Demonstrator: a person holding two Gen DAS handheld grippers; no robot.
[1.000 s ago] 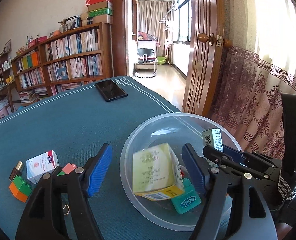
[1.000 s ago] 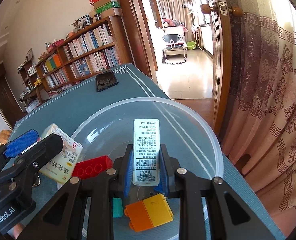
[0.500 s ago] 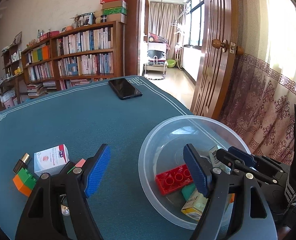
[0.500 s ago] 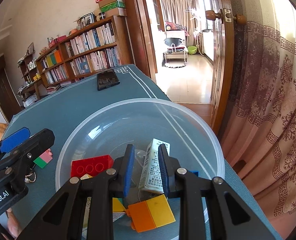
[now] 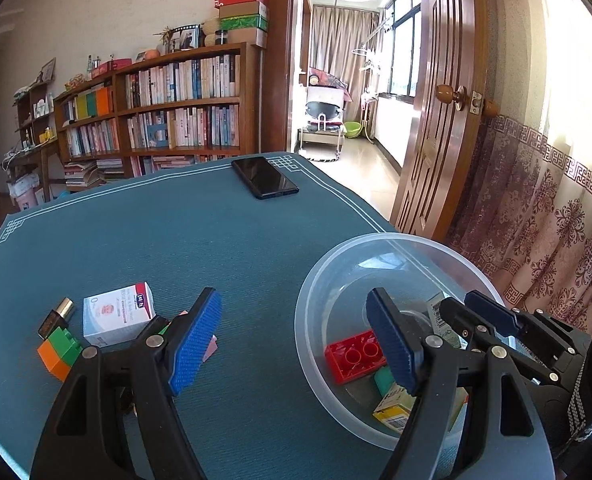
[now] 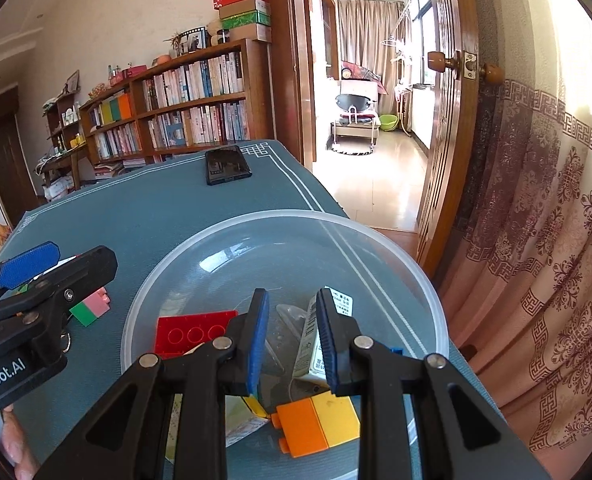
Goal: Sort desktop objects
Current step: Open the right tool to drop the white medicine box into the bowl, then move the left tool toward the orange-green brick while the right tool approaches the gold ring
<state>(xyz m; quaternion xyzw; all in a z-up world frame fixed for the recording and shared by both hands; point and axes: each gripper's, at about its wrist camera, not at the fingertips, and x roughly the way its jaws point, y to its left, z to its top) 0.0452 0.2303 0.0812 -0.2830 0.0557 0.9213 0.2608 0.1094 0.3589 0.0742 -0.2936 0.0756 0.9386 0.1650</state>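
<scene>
Teal cloth with a white line border covers the desk (image 5: 200,240), and near its right edge sits the clear plastic bowl (image 6: 376,256) where the sorted things lie. Inside it we see a red brick (image 6: 188,330), an orange and yellow brick (image 6: 316,420), a slim white box (image 6: 312,344) leaning tilted, a yellowish carton (image 5: 396,404) and a small teal piece (image 5: 384,378).

Our right hand-held gripper (image 6: 292,340) hangs over the bowl with its blue pads set narrowly apart; the slim white box lies just beside the right pad, and we cannot tell whether it touches. Our left hand-held gripper (image 5: 296,344) is spread wide and holds nothing, one pad over the bare cloth and the other over the bowl's left side.

Left of the bowl, on the cloth, we find a pink and green brick (image 6: 92,308) close under the left hand-held gripper, then a white medicine box (image 5: 118,314), a green and orange brick (image 5: 58,354) and a small dark and gold item (image 5: 56,318) at the far left. A black phone (image 5: 264,178) lies flat near the desk's far edge, well apart from everything else.

Beyond the desk we look at a wooden bookshelf (image 5: 176,112) packed with books, with coloured boxes (image 5: 242,14) stacked on top. A brown door (image 5: 436,100) with a round knob stands open onto a bright tiled room, and a patterned pink curtain (image 6: 544,240) hangs along the right.
</scene>
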